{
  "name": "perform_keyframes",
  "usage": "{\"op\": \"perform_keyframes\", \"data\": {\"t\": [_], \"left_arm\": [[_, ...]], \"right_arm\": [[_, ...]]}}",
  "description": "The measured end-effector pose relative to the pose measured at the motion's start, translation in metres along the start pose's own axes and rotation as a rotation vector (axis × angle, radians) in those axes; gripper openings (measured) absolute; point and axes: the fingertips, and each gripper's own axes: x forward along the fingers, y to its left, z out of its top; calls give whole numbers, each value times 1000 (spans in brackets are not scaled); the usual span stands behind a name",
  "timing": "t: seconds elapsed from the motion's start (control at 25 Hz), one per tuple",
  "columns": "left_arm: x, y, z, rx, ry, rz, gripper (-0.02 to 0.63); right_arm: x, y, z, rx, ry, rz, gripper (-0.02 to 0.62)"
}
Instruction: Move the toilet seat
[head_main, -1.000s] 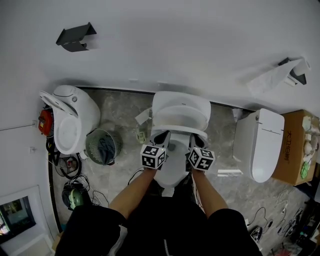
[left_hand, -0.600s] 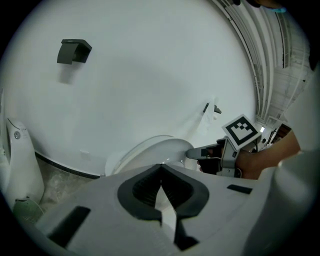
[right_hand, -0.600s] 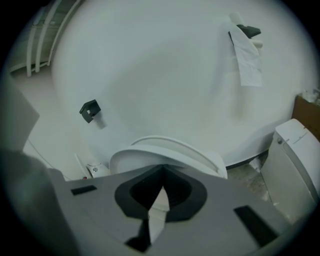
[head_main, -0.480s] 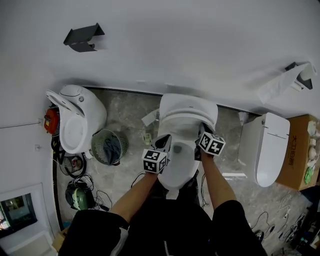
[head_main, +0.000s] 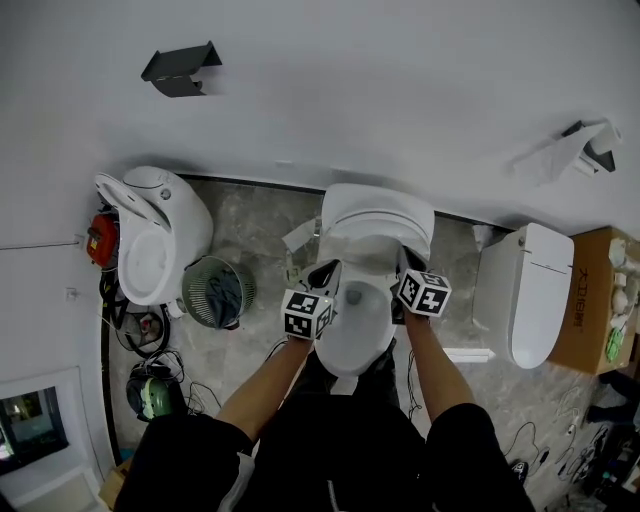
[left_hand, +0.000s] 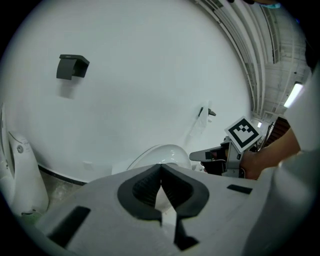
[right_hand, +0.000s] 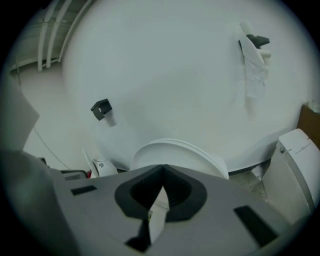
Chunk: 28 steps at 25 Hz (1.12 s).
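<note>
The white middle toilet (head_main: 358, 325) stands against the wall right in front of me, its bowl uncovered. Its seat and lid (head_main: 375, 222) are tipped up toward the wall. In the left gripper view the seat and lid (left_hand: 161, 154) show as a white curve past the jaws, and in the right gripper view the seat and lid (right_hand: 175, 156) do too. My left gripper (head_main: 322, 277) is at the bowl's left rim, shut, with nothing between its jaws. My right gripper (head_main: 408, 266) sits by the right side of the raised seat, also shut and empty; whether it touches the seat I cannot tell.
A second toilet (head_main: 155, 235) with its lid up stands at the left, a round fan (head_main: 213, 292) beside it. A closed toilet (head_main: 525, 290) and a cardboard box (head_main: 600, 295) are at the right. Cables (head_main: 135, 335) lie on the floor. A black bracket (head_main: 180, 70) and a paper holder (head_main: 570, 145) hang on the wall.
My right gripper has moved away from me toward the wall, up along the seat's right side. The seat and lid now look more upright. The left gripper has hardly moved.
</note>
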Motion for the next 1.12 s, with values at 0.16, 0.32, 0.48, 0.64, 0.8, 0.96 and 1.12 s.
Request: {"op": "perform_keyframes", "data": {"t": [0.16, 0.32, 0.48, 0.64, 0.8, 0.96, 1.12], "left_arm": [[-14, -14, 12, 53, -26, -32, 5], [-32, -31, 23, 105, -53, -71, 5], [-50, -48, 30, 130, -82, -89, 5], [-69, -70, 36, 140, -114, -89, 5], [-89, -90, 40, 164, -143, -82, 5], [-112, -105, 40, 189, -171, -64, 5], [-140, -130, 32, 272, -190, -56, 5]], "right_arm": [[-35, 16, -5, -4, -51, 0, 4], [-71, 39, -11, -50, -105, -6, 3], [-106, 65, -7, -130, -165, 14, 3], [-139, 84, -2, -187, -211, 45, 3], [-169, 91, -5, -187, -248, 59, 3], [-197, 99, -14, -193, -269, 71, 3], [-227, 105, -29, -211, -291, 81, 3]]}}
